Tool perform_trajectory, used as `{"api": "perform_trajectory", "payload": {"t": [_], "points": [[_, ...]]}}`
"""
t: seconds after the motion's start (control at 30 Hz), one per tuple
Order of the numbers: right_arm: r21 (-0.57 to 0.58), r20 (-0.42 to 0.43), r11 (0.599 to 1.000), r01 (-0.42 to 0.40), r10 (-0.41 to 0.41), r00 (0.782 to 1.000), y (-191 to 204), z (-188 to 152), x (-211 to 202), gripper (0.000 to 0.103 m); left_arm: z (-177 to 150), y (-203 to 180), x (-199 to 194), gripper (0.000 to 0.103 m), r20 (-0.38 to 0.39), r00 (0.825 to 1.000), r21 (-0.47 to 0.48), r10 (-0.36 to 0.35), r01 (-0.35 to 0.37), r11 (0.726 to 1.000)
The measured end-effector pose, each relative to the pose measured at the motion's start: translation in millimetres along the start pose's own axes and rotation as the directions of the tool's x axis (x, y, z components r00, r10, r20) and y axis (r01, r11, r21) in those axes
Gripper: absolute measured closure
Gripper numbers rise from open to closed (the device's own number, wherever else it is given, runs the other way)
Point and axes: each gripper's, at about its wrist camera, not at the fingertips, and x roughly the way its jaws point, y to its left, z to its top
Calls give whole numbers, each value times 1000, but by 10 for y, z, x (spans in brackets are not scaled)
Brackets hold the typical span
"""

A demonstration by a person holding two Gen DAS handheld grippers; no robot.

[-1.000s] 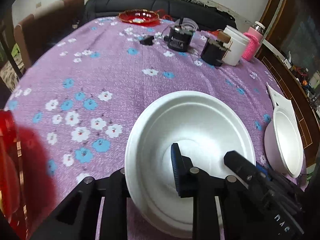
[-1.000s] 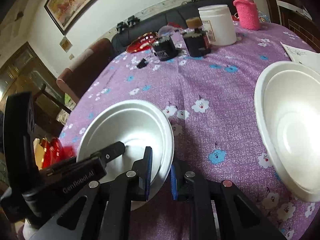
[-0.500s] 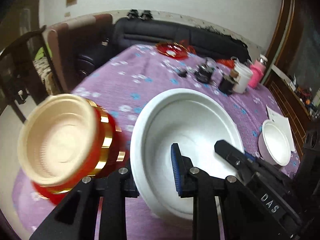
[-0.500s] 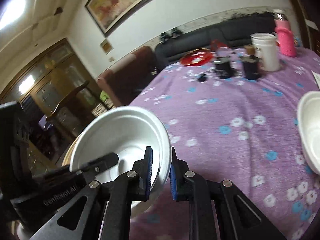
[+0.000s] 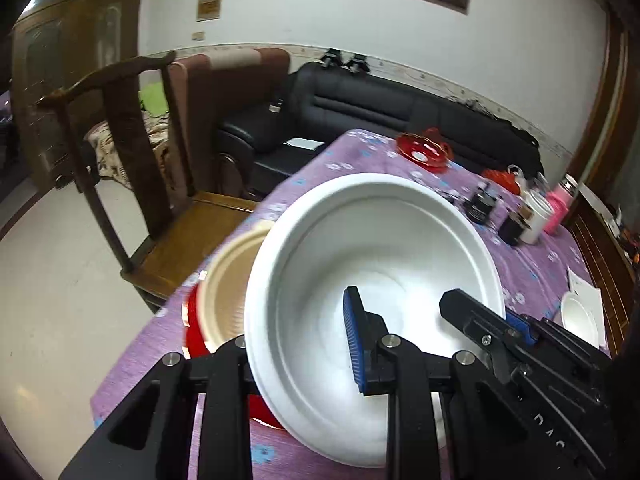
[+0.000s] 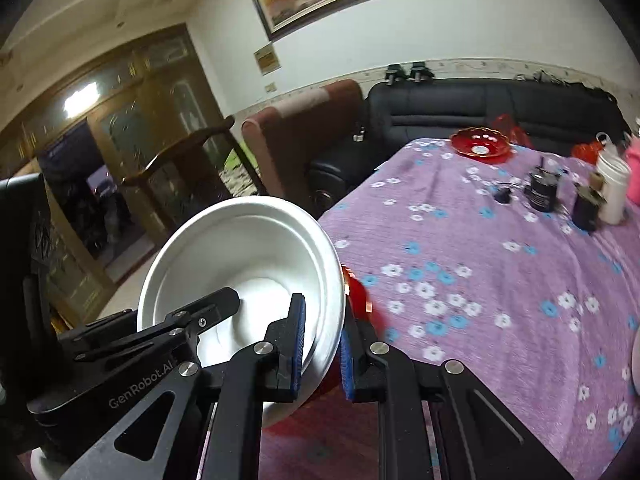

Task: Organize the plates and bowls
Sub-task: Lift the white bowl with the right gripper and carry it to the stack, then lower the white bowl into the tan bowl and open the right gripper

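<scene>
Your left gripper (image 5: 296,364) and right gripper (image 6: 320,350), jaws of both pinching the white bowl's (image 5: 372,248) rim, tilted above the red bowl (image 5: 218,312) at the counter (image 6: 500,280) edge

black sofa (image 5: 400,108), wooden chair (image 5: 132,184)

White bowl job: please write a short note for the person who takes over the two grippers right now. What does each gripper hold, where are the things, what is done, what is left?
Left gripper: shut on the near rim of the white bowl; one pad is inside it.
Right gripper: shut on the same bowl's rim from the other side.
The bowl is tilted in the air over the near corner of the purple table.
Red bowl with a cream inside: on the table, partly behind the white bowl.
Second white bowl: at the far right edge, untouched.
Done: white bowl lifted.
Left: set it down, probably in or by the red bowl, then fetch the other.
</scene>
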Motion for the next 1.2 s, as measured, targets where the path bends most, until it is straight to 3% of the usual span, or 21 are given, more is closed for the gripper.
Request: {"api": "perform_trajectory", "payload": {"t": [0.17, 0.43, 0.63, 0.77, 0.83, 1.0, 1.2], "points": [[-25, -31, 1000, 15, -16, 999, 153, 33, 212, 86, 11, 162, 40, 79, 21, 999, -6, 48, -48, 999], [-18, -97, 999, 49, -50, 994, 169, 101, 618, 86, 94, 346, 369, 78, -31, 997, -33, 74, -75, 997], [-17, -126, 998, 55, -57, 990, 192, 55, 798, 86, 128, 472, 534, 61, -67, 996, -82, 55, -60, 995], [-24, -123, 997, 70, -73, 990, 189, 14, 867, 85, 135, 552, 491, 53, -46, 999, -118, -1, -5, 993], [-42, -115, 996, 80, -85, 990, 212, 10, 883, 84, 133, 554, 420, 43, -20, 1000, -124, 4, -6, 992], [-59, -65, 993, 100, -104, 992, 252, 35, 854, 46, 136, 566, 239, 33, 44, 999, -129, 16, -10, 992], [-51, -11, 991, 123, -124, 992, 246, 65, 731, 39, 104, 557, 57, 28, 83, 996, -126, 27, -17, 992]]}}
